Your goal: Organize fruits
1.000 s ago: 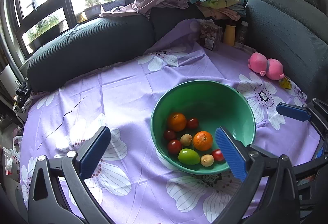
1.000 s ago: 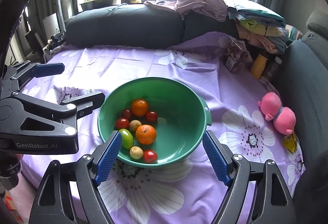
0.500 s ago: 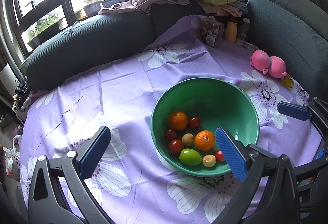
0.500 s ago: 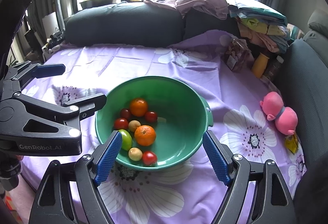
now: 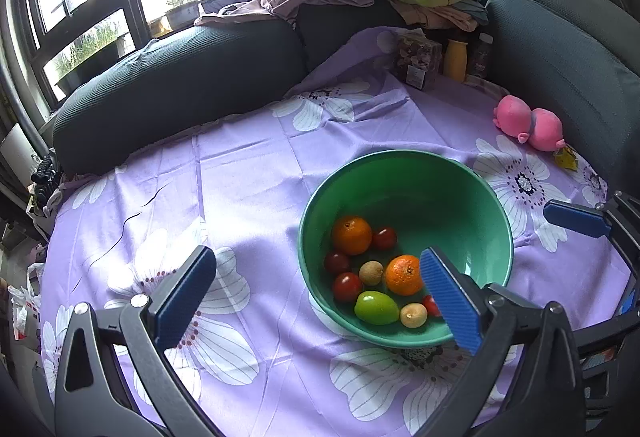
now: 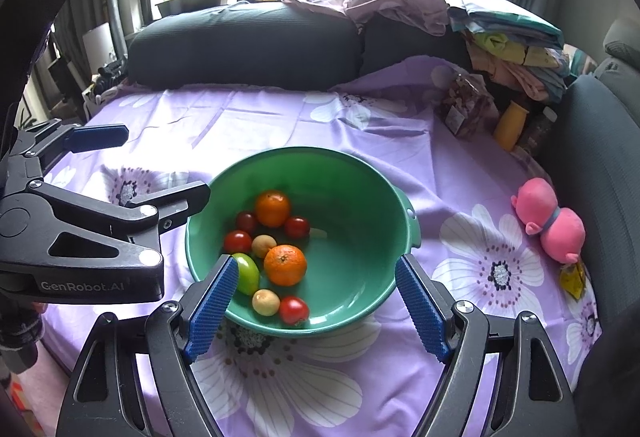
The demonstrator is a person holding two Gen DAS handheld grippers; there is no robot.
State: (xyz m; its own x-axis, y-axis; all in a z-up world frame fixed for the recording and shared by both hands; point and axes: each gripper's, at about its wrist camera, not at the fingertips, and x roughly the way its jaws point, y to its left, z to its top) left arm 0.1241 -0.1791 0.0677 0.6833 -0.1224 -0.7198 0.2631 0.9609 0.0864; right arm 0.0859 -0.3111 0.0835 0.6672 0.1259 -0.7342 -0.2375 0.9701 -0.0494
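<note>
A green bowl (image 5: 440,177) (image 6: 360,173) sits on a purple flowered cloth. It holds two oranges (image 5: 351,235) (image 6: 285,264), several red tomatoes (image 6: 294,310), a green fruit (image 5: 376,307) (image 6: 248,273) and two small yellowish fruits (image 5: 413,315). My left gripper (image 5: 316,297) is open and empty, hovering above the bowl's near left side. My right gripper (image 6: 316,301) is open and empty, with its fingers straddling the bowl's near rim. Each gripper shows in the other's view, the left one (image 6: 132,193) and the right one (image 5: 576,217).
A pink plush toy (image 5: 528,123) (image 6: 552,221) lies at the right by the dark sofa cushion (image 5: 560,69). A yellow bottle (image 6: 512,125) and a snack bag (image 6: 464,109) stand at the back right under piled clothes (image 6: 500,33). A dark bolster (image 6: 244,45) runs along the back.
Both cameras have drawn slightly nearer to the bowl. The fruits stay where they were and both grippers stay open.
</note>
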